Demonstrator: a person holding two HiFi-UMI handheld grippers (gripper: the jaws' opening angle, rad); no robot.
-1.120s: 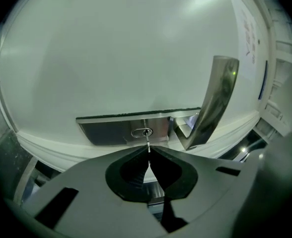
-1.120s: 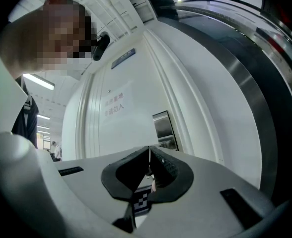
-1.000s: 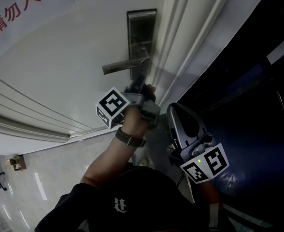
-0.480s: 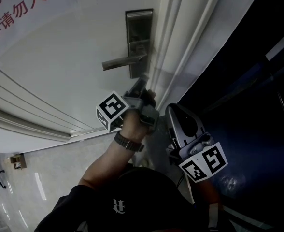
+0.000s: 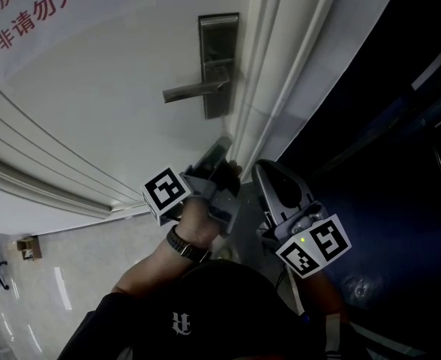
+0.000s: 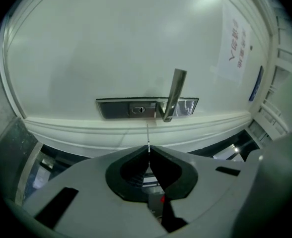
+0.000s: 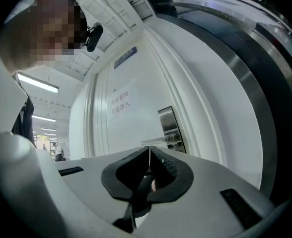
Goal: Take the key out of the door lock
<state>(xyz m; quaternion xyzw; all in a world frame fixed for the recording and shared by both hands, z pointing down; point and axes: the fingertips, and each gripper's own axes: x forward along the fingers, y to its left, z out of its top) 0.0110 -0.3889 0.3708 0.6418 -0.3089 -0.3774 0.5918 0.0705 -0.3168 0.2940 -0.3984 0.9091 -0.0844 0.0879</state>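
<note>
The left gripper [image 6: 148, 150] is being held with its jaws clenched on the key [image 6: 147, 135], whose thin blade is being seen edge-on as a pale sliver rising from the jaw tips in the lower middle of the left gripper view. The key is being kept out of the door lock [image 6: 121, 108]: a gap is being shown between the blade's tip and the keyhole [image 6: 141, 110], which is set in the dark metal plate across the centre of that frame. Just right of the keyhole, the lever handle [image 6: 172, 93] is being seen pointing toward the top of the frame. In the head view, the left gripper is being held below the lock, near the edge of the white door [image 5: 115, 103], with a wristwatch [image 5: 181, 246] being worn on the wrist behind it. The right gripper [image 7: 149, 155] is being kept with its jaws pressed together on nothing; in the head view it is being held at lower centre, just beside the left gripper. A notice with red characters [image 5: 33, 13] is being shown at the upper left of the head view.
</note>
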